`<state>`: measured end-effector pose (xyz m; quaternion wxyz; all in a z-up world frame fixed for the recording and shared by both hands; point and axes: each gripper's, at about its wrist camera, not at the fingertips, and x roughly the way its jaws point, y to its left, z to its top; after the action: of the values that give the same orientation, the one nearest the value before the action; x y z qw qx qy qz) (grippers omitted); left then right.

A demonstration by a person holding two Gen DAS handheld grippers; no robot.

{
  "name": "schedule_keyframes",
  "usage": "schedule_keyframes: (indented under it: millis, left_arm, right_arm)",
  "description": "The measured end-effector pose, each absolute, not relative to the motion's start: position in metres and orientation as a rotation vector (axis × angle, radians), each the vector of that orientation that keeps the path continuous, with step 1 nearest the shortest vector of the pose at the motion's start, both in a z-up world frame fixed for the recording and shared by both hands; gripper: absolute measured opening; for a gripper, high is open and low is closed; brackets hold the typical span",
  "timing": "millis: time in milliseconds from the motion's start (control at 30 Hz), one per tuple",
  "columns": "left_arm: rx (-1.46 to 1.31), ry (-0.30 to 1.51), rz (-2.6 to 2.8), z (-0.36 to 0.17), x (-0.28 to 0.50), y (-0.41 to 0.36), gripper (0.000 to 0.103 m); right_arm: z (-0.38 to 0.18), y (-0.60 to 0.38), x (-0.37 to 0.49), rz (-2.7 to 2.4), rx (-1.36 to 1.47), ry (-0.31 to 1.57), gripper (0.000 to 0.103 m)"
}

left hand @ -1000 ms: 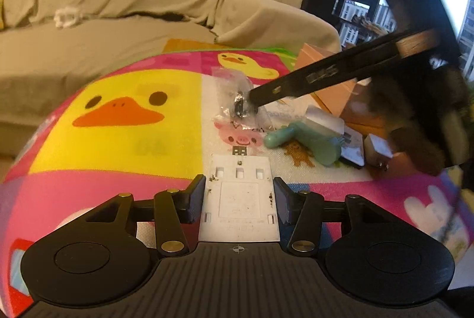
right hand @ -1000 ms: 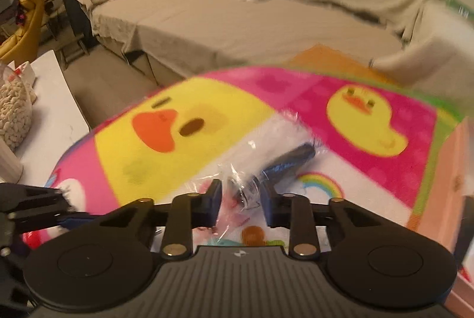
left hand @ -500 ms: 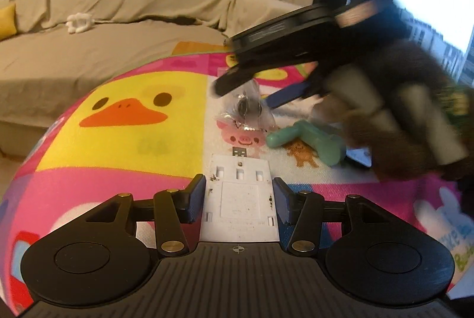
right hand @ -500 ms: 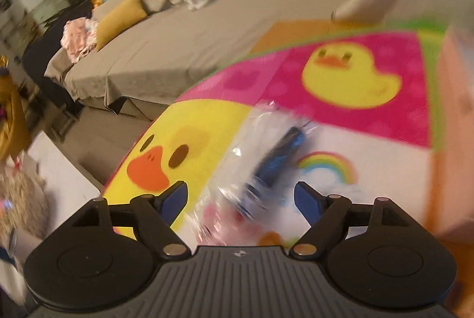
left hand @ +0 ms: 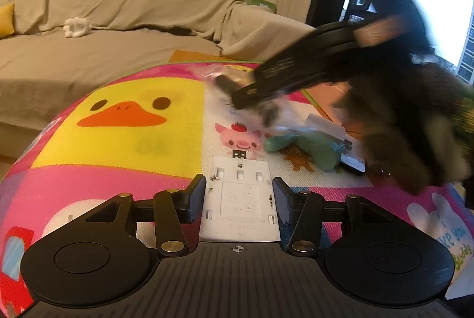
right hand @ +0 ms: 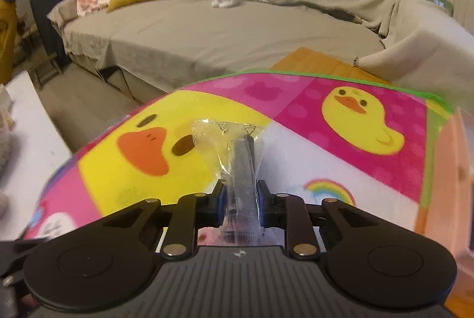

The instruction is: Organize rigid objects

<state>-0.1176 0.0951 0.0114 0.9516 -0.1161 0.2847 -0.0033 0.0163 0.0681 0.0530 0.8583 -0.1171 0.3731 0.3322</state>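
Note:
My left gripper (left hand: 238, 195) is shut on a flat white plastic plate (left hand: 240, 199) with a small plug at its far end, held low over the duck play mat (left hand: 124, 146). Beyond it, the blurred right gripper (left hand: 246, 99) reaches in from the right, carrying a clear bag. In the right wrist view my right gripper (right hand: 241, 199) is shut on that clear plastic bag (right hand: 225, 137), which holds a dark stick-like part (right hand: 243, 167) pointing away from me. A teal plastic piece (left hand: 314, 146) lies on the mat to the right of the plate.
A white card (left hand: 326, 125) and a black item (left hand: 352, 164) lie by the teal piece. A peach box (right hand: 450, 170) stands at the mat's right edge. A covered sofa (right hand: 237, 30) runs behind the mat. A white tabletop (right hand: 26, 140) is at the left.
The right gripper opened wide over the bag, then closed on it with the dark part lengthwise between its jaws, and raised it off the mat. The left gripper kept its hold on the plate.

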Motion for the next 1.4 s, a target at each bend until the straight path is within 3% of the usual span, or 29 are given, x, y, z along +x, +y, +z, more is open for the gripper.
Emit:
schedule_keyframes:
  millis: [267,500,700,1000,1167,1400]
  left_arm:
    - [-0.156,0.663,-0.120,0.021,-0.121,0.064,0.053]
    - [-0.080,0.680,-0.370,0.064,-0.104,0.002,0.053]
    - [-0.040,0.573,-0.365,0.121,-0.011,-0.043,0.053]
    - [-0.162,0.578,-0.277,0.121,0.145,-0.079,0.052]
    - [-0.224,0.504,-0.286,0.119,0.135,-0.061,0.052]
    - [-0.191,0.500,-0.330,0.106,0.054,-0.025,0.052]
  right_arm:
    - [0.106,-0.043,-0.053,0.694,-0.104,0.666,0.020]
    - [0.100,-0.163,-0.107,0.462,-0.085,0.607,0.020]
    - [0.087,-0.224,-0.121,0.351,-0.028,0.562,0.020]
    - [0.067,-0.253,-0.098,0.332,0.093,0.550,0.020]
    - [0.065,-0.264,-0.085,0.310,0.139,0.554,0.020]
    - [0.096,-0.269,-0.028,0.297,0.183,0.499,0.020]
